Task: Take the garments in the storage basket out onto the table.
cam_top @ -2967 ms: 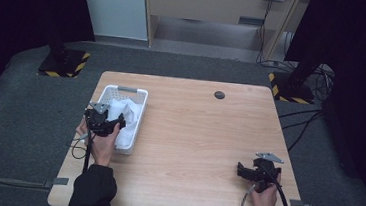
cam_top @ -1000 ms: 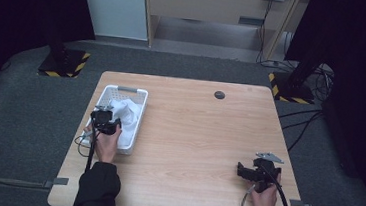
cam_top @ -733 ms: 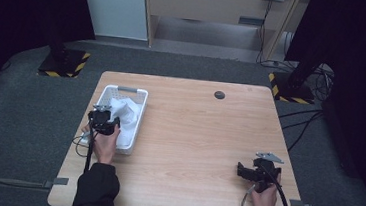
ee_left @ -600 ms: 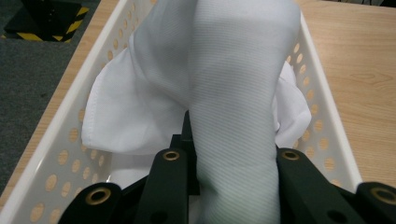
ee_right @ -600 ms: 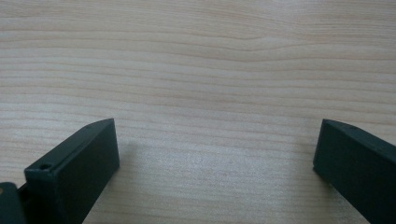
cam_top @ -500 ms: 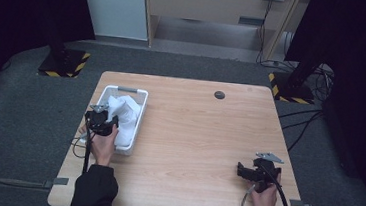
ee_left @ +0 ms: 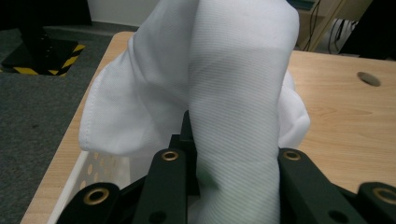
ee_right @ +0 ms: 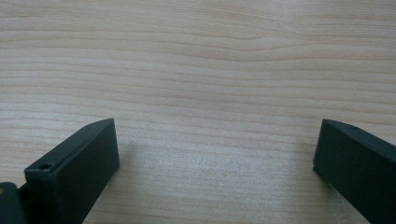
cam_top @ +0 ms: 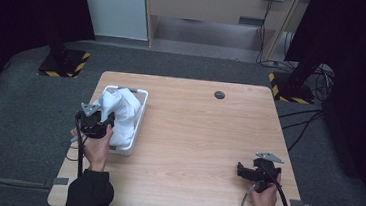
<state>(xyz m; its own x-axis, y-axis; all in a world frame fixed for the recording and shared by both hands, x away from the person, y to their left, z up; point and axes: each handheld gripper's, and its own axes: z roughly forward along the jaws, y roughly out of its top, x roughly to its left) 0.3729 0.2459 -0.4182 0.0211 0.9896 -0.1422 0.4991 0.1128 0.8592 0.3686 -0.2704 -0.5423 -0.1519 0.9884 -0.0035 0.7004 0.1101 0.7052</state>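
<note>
Over the white basket point(cam_top: 138, 124) the left tool point(cam_top: 100, 125) pinches a white cloth point(ee_left: 233, 93), best lifted straight up; the right tool point(cam_top: 243, 170) rests spread on the bench point(cam_top: 208, 135).

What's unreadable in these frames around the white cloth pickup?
- Left gripper view: the left gripper fingertips are hidden by the white ribbed cloth between the jaws.
- High view: contents of the white perforated plastic basket under the cloth cannot be told.
- High view: small dark round thing on the wooden table, too small to identify.
</note>
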